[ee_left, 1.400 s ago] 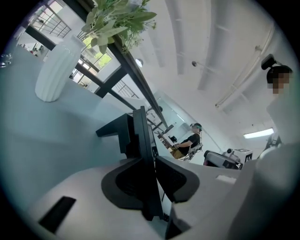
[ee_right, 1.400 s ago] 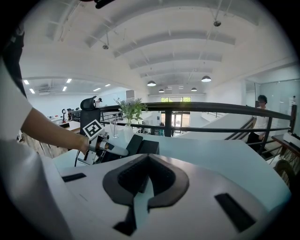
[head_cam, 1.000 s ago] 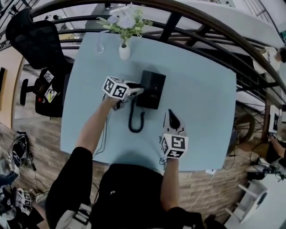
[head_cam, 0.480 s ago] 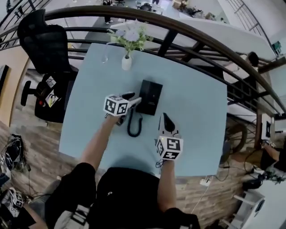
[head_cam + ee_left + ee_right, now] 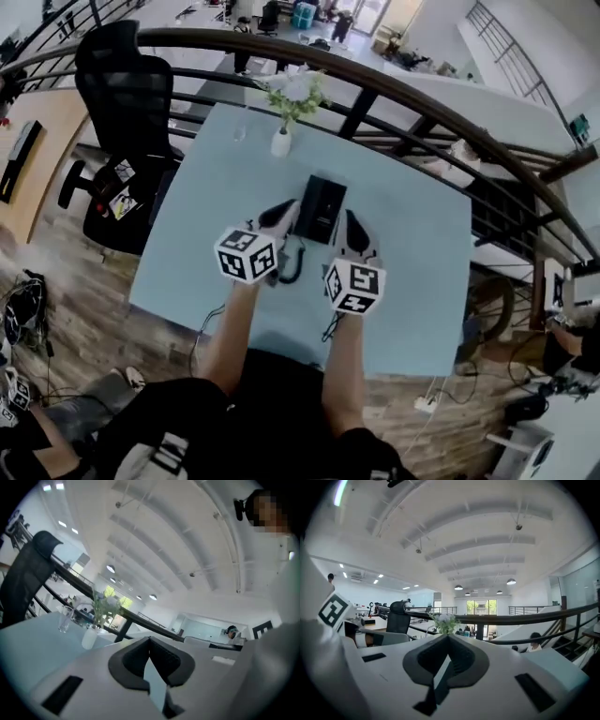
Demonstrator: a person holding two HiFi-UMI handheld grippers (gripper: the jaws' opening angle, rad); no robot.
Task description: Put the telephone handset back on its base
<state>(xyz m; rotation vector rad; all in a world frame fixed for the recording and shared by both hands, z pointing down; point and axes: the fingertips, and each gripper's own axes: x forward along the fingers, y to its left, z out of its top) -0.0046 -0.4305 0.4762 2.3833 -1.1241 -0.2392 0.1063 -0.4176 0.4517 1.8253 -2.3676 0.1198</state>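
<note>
Table [image 5: 412,281]: pale blue, rectangular top.
Vase [image 5: 281,143]: small, white, upright near the table's far edge, holding white flowers [image 5: 298,90] with green leaves.
Drinking glass [image 5: 240,132]: clear, upright, just left of the vase.
Office chair [image 5: 127,89]: black, high-backed, on castors, beside the table's far left corner.
Railing [image 5: 441,112]: dark curved bars behind the table.
Floor [image 5: 80,314]: wood planks.
Cables [image 5: 26,305]: tangled heap on the floor, left.

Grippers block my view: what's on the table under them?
The phone and a loop of its cord show between them. The left gripper covers the phone's near left corner and part of the cord; whatever lies under the right gripper is hidden.
</note>
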